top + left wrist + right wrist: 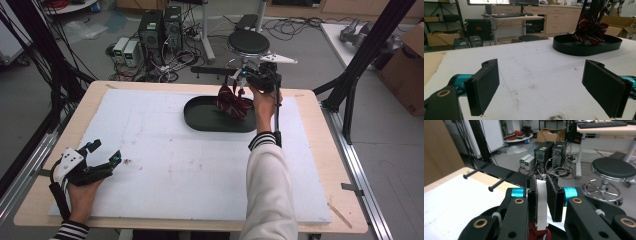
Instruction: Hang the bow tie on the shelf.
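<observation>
1. Two grippers are mine to run here. The right gripper (243,76) is clenched on a white strap (541,203), and a dark red striped bow tie (233,101) hangs from that strap over the black oval tray (200,120).
2. I take the tray as my landmark. The bow tie sits at its far right part; in the high view its lower folds seem to touch or nearly touch the tray floor, and I cannot tell which.
3. The left gripper (101,153) is released, its jaws wide apart with nothing between them. It rests well away from the tray, at the near left corner of the white foam board (165,165).
4. I judge the bow tie light and soft: it is folded fabric, it droops from the strap, and it should swing or twist when I move.
5. The strap looks thin and flat, so the pads (553,195) pinch it well, though I reckon it could slide if I jerk.
6. The strap is the best place to hold, since a grip there keeps the folds uncrushed. A grip on the centre knot would be my second choice.
7. Nothing here looks fragile; my risk is snagging fabric on the tray rim.
</observation>
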The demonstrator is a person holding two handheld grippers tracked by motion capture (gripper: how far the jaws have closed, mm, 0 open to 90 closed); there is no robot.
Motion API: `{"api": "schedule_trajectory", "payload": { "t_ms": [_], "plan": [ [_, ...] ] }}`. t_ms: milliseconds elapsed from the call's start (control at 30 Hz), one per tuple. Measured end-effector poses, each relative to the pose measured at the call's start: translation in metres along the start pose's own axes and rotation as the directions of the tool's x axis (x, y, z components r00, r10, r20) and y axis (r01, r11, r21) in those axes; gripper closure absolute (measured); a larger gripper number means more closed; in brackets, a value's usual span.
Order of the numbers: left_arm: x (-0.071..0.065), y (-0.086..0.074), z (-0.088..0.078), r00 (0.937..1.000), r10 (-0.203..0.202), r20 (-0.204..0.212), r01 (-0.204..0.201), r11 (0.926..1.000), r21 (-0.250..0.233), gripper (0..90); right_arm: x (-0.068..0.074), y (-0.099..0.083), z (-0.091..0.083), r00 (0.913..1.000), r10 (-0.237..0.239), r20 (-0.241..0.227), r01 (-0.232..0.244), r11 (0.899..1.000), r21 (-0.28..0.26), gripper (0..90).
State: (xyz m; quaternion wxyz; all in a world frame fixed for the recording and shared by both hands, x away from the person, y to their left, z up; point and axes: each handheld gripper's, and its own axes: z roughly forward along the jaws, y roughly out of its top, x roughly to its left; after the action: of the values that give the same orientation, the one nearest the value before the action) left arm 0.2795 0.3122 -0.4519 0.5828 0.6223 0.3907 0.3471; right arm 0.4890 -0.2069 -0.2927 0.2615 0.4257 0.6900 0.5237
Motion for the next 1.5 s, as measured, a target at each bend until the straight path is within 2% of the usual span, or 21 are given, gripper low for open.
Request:
{"api": "schedule_trajectory", "payload": {
  "t_ms": [300, 367, 467, 533, 667, 733, 867, 900, 933, 1000, 1233, 1367, 1433, 1500],
  "plan": [
    [-0.001, 0.000, -0.001, 0.9998, 0.002, -0.020, -0.003, 0.9999, -0.013, 14.7, -0.002, -0.002, 0.004, 0.9994, -0.020, 0.029, 0.019, 1.000, 0.017, 79.3],
    [0.000, 0.000, -0.001, 0.9998, -0.007, -0.019, 0.007, 0.9999, -0.009, 14.7, -0.002, -0.003, 0.004, 0.9984, -0.040, 0.040, 0.039, 0.999, 0.024, 78.9],
    [0.000, 0.000, -0.001, 0.9998, -0.001, -0.019, 0.001, 1.0000, -0.003, 14.7, -0.002, -0.002, 0.004, 0.9958, -0.065, 0.064, 0.063, 0.998, 0.026, 69.5],
    [0.000, 0.000, 0.000, 0.9998, 0.001, -0.019, -0.001, 1.0000, -0.003, 14.7, -0.003, -0.002, 0.002, 0.9965, -0.060, 0.058, 0.059, 0.998, 0.024, 68.1],
    [0.000, 0.000, 0.000, 0.9999, -0.004, -0.016, 0.004, 1.0000, 0.002, 14.7, -0.003, -0.002, 0.001, 0.9943, -0.080, 0.071, 0.079, 0.997, 0.018, 51.7],
    [0.000, 0.000, 0.000, 0.9999, -0.002, -0.016, 0.002, 1.0000, 0.002, 14.7, -0.002, -0.001, 0.001, 0.9939, -0.076, 0.079, 0.076, 0.997, 0.001, 36.8],
    [0.000, 0.000, 0.000, 0.9999, 0.001, -0.014, -0.001, 1.0000, -0.001, 14.7, 0.001, -0.001, 0.001, 0.9931, -0.087, 0.078, 0.087, 0.996, 0.002, 8.8],
    [0.000, 0.000, 0.000, 0.9999, 0.001, -0.014, -0.001, 1.0000, 0.000, 14.7, 0.002, -0.001, 0.000, 0.9940, -0.086, 0.068, 0.087, 0.996, -0.005, 7.2],
    [0.000, 0.000, 0.000, 0.9999, 0.000, -0.013, 0.000, 1.0000, 0.000, 14.7, 0.003, -0.001, -0.002, 0.9948, -0.086, 0.053, 0.088, 0.996, -0.018, 0.9],
    [0.000, 0.000, -0.001, 0.9999, -0.002, -0.012, 0.002, 1.0000, -0.002, 14.7, 0.005, -0.001, -0.006, 0.9955, -0.084, 0.043, 0.086, 0.995, -0.041, 0.3],
    [0.000, 0.000, 0.000, 0.9999, -0.008, -0.013, 0.008, 1.0000, -0.004, 14.7, 0.011, 0.004, -0.024, 0.9934, -0.115, 0.002, 0.115, 0.992, -0.056, 0.3],
    [0.000, 0.000, 0.000, 0.9999, -0.008, -0.013, 0.008, 0.9999, -0.006, 14.7, 0.018, 0.006, -0.040, 0.9921, -0.123, -0.025, 0.120, 0.990, -0.077, 0.3],
    [0.000, 0.000, 0.000, 0.9999, -0.009, -0.012, 0.009, 0.9999, -0.007, 14.7, 0.022, 0.002, -0.050, 0.9889, -0.143, -0.041, 0.138, 0.985, -0.106, 0.3],
    [0.000, 0.000, -0.001, 0.9999, -0.008, -0.013, 0.008, 0.9999, -0.008, 14.7, 0.025, -0.003, -0.061, 0.9873, -0.148, -0.058, 0.143, 0.986, -0.092, 0.3]
  ]
}}
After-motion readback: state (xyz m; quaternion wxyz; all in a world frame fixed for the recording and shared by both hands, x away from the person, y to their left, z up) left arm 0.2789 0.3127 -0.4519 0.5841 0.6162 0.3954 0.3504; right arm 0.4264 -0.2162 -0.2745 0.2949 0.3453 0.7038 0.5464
